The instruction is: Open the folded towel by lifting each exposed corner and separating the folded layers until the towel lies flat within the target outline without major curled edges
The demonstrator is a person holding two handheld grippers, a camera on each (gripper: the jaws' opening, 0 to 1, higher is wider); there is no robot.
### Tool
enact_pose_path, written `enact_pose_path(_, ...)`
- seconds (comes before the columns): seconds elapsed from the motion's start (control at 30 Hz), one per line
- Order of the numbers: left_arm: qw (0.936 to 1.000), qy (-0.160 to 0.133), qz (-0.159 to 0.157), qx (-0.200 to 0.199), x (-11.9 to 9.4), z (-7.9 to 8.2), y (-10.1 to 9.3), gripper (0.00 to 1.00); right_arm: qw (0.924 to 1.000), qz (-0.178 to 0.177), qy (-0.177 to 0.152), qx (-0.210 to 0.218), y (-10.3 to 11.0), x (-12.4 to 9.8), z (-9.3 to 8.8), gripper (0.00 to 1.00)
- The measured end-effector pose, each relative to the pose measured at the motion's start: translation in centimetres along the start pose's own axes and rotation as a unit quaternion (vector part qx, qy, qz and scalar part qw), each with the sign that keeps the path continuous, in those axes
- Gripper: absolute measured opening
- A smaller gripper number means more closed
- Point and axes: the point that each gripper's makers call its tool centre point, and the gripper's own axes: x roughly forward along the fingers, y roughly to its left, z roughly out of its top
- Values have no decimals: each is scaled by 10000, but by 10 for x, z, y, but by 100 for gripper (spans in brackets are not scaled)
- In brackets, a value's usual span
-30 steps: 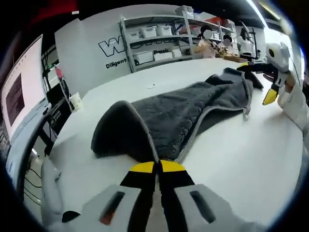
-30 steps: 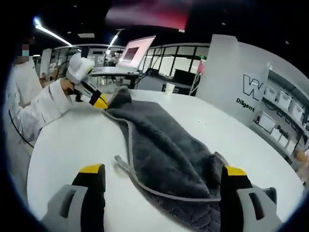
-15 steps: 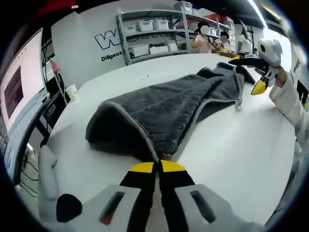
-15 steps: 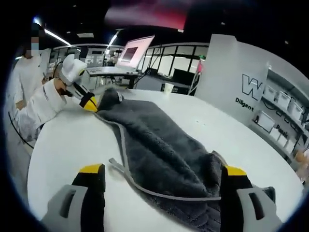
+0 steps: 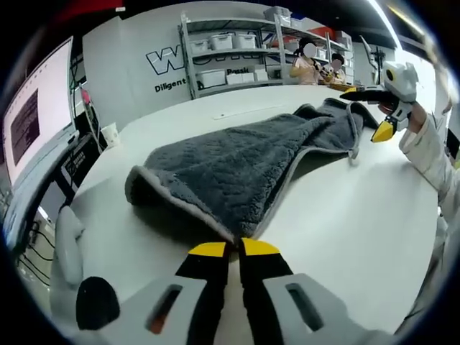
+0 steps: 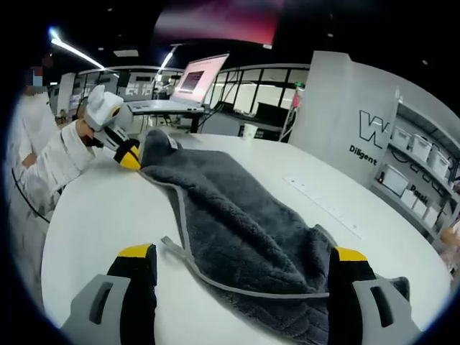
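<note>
Since a second ago the towel (image 5: 237,162) has been drawn out longer and flatter along the table (image 5: 345,223) — the raised hump near the left claw (image 5: 232,247) has sunk into a low rolled edge, and more of the grey pile now lies spread.

In the left gripper view, the left claw's yellow-tipped jaws are pressed together on a corner of the towel, whose pale hem runs straight up out of the pinch. From there the towel stretches away to the far end, where the right claw (image 5: 379,115) shows, held by a white-sleeved arm, with its yellow tips apart beside the towel's end.

In the right gripper view, the right claw (image 6: 241,253) stands wide open, its two jaws set far apart to either side of the towel's near end; it holds nothing. The towel (image 6: 244,215) lies on the table (image 6: 100,215) between and beyond the jaws, with a hemmed flap turned out toward the left jaw. At its far end the left claw (image 6: 129,157) grips the corner, which is slightly lifted. A white strip (image 6: 323,205) lies on the table beside the towel. Shelves (image 5: 230,57) with bins stand against the back wall.
</note>
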Motion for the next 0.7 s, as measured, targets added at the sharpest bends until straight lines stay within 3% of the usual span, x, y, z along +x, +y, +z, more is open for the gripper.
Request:
enact_pose_path(0.2,9999,56,75,-57,-8,-5,0,19,10000,-12,-15,-26,1,-1,1,99)
enact_pose_path(0.33,9996,62,260,-92,-15,-5,3,41,10000,-22,-21,-21,0,-1,2,99)
enact_pose_path(0.5,9992,45,385,-105,-25,-1,4,58,10000,-48,-23,-7,-1,-2,2,99)
enact_pose_path(0.63,9985,-27,532,-102,-30,4,4,85,10000,-51,-38,3,-1,-3,2,99)
enact_pose_path(0.7,9981,-86,601,-80,-34,9,5,93,10000,-50,-42,-3,-1,-3,3,99)
